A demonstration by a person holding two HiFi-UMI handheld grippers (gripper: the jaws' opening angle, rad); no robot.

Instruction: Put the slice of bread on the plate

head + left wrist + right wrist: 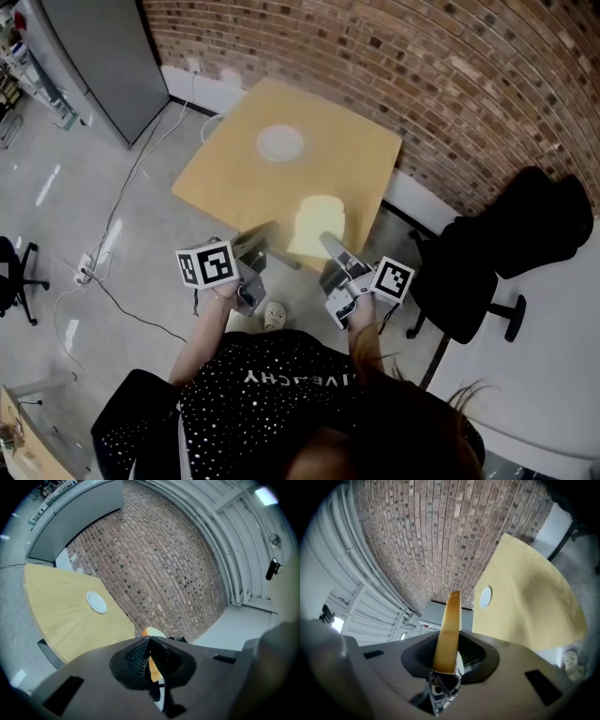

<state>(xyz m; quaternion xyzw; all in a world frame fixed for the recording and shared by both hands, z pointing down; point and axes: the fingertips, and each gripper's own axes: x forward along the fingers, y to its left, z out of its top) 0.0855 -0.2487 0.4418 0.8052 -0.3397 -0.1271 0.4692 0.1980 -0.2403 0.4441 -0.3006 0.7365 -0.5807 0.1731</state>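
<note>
Right gripper (326, 240): jaws clamped on the near edge of the bread slice (317, 220), held above the wooden table's (225, 178) near edge. Left gripper (273, 226), at the slice's 9 o'clock: jaws nearly together, contact with the crust indeterminate. White plate (280, 143) lies unobstructed at 11 o'clock, with the brick wall (422, 75) beyond it.

the body of the left gripper (150, 642) hides most of the slice of bread (153, 632). a small pale thing (273, 316) on the floor (141, 272) is too small to identify.

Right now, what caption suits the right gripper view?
Right gripper pinches a bread slice edge-on; plate sits on table beyond.
</note>
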